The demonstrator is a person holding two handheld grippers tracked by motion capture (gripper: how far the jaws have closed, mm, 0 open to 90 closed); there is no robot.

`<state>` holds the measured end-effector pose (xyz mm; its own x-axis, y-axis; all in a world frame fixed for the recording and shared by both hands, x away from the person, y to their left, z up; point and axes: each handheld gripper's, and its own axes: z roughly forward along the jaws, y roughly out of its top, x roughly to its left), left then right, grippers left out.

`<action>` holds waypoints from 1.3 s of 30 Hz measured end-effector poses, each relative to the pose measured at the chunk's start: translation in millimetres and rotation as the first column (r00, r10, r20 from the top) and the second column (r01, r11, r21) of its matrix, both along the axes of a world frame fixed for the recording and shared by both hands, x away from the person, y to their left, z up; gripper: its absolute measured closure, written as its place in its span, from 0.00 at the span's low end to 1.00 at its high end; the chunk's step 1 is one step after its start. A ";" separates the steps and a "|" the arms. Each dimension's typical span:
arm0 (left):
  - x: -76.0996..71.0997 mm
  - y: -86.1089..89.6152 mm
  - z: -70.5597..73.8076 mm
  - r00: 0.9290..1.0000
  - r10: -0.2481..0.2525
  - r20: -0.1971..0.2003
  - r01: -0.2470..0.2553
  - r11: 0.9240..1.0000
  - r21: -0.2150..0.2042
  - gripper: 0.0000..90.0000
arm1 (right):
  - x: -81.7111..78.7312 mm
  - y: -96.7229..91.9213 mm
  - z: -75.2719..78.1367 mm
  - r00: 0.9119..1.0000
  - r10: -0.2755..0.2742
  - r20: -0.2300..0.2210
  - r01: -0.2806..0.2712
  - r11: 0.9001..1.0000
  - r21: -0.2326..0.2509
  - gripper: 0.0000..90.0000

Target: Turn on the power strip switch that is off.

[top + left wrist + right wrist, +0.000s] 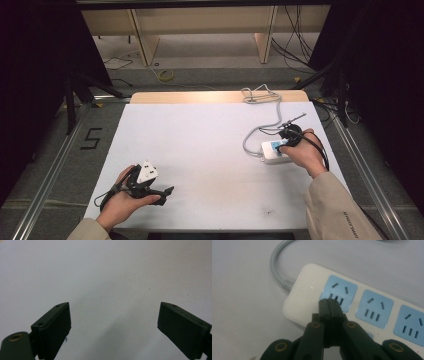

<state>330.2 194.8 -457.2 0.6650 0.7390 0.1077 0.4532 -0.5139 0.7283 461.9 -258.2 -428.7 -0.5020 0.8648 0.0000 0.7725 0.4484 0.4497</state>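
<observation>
A white power strip [272, 150] with blue socket faces [339, 292] lies at the table's right side. Its grey cable [255, 132] loops away toward the far edge and enters the strip's end [274, 262]. My right gripper [284, 144] is over the strip's cable end. In the right gripper view it [328, 302] is shut, jaws pressed together with nothing between them, tips just over the first socket. I cannot tell if they touch it. My left gripper [167, 195] rests at the near left, jaws pointing right. It [113, 312] is open over bare table.
The white tabletop [200, 145] has a wooden strip along its far edge [200, 96], where the cable's slack is bunched [257, 95]. Metal rails run along both sides. A "5" mark [91, 138] is on the floor at left, with loose wires behind.
</observation>
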 end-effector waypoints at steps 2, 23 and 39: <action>0.0 0.0 0.0 1.000 0.000 0.000 0.000 1.000 -0.001 0.12 | 0.1 -0.2 -0.2 1.000 -0.003 -0.002 0.003 1.000 0.000 1.00; 0.0 -0.2 0.1 1.000 -0.001 -0.001 0.001 1.000 0.002 0.12 | 1.7 -0.9 -1.2 1.000 -0.005 -0.010 0.005 1.000 -0.004 1.00; 0.2 -0.4 -0.1 1.000 -0.003 -0.003 0.003 1.000 0.003 0.12 | 1.8 0.8 -1.8 1.000 -0.002 -0.011 0.002 1.000 -0.018 1.00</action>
<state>330.5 194.4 -457.3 0.6673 0.7369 0.1082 0.4541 -0.5177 0.7251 463.7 -257.4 -430.5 -0.5004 0.8658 -0.0102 0.7783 0.4549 0.4328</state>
